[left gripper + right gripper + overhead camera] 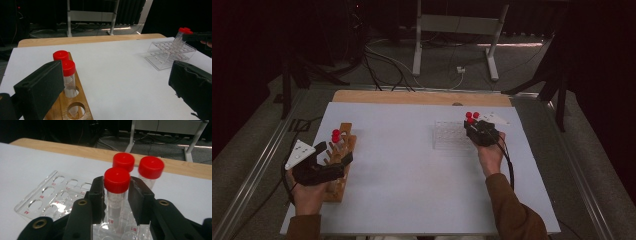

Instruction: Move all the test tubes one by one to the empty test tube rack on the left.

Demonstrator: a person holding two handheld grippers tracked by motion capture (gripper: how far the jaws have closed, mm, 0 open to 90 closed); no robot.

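In the right gripper view my right gripper (116, 195) is shut on a red-capped tube (116, 180), one pad on each side just below the cap. The tube stands upright in a hole of the clear plastic rack (47, 197). Two more red-capped tubes (151, 167) stand just behind it. The high view puts that gripper (471, 123) at the clear rack's (447, 136) right end. My left gripper (335, 152) is open over the wooden rack (341, 172), its jaws wide apart (115, 95). That wooden rack (80, 110) holds two red-capped tubes (68, 68) at its far end.
The white board (412, 175) covers the table, with a strip of wood (412, 97) showing along its far edge. The wooden rack has several free holes (75, 108) near me. Cables and a metal stand (452, 30) lie on the floor beyond the table.
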